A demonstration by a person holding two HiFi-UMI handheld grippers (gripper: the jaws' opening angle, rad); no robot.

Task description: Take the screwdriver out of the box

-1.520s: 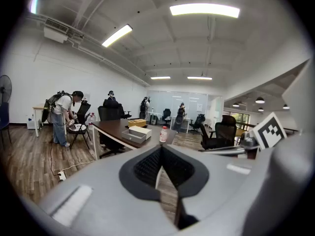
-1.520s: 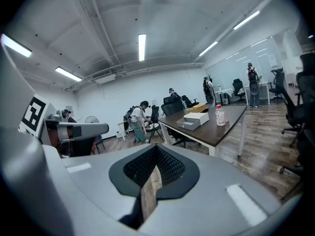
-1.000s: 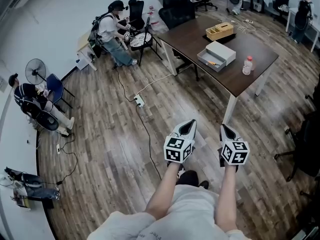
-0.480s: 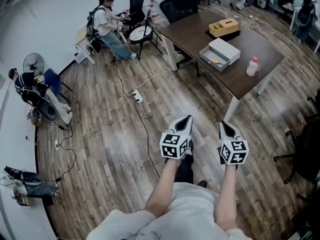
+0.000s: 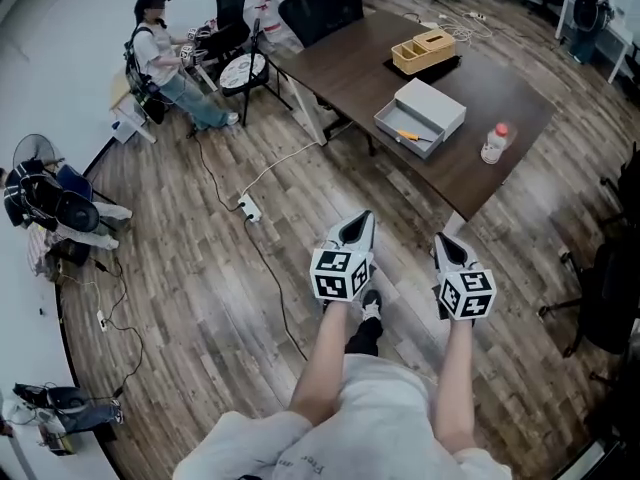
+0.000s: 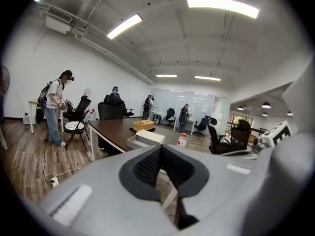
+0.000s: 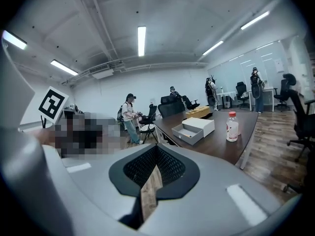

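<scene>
Out over the wood floor [image 5: 200, 268], just short of the table, both claws are pinched closed w/ nothing in them. The left gripper [image 5: 361, 220] has its tips meeting in a point. The right gripper [image 5: 441, 240] is the same deal, jaws together in its own view too. They sit side by side at the end of the person's arms, marker cubes up, noses aimed twd the dark brown table [image 5: 350, 68].

The screwdriver [image 5: 408, 135] is well apart from both. It's lying in the pulled-out drawer of the grey box [image 5: 435, 103] on the tabletop, orange handle showing. Just right of the box stands a plastic bottle [image 5: 494, 143] w/ a red cap, near the table edge. Farther back on the table there's a wooden organizer tray [image 5: 425, 51].

On the floor to the left is a white power strip [image 5: 247, 208] w/ cables running off it. Beyond that, by the wall, is a person [image 5: 160, 58] w/ a backpack. A black office chair [image 5: 320, 3] sits at the table's far end.
</scene>
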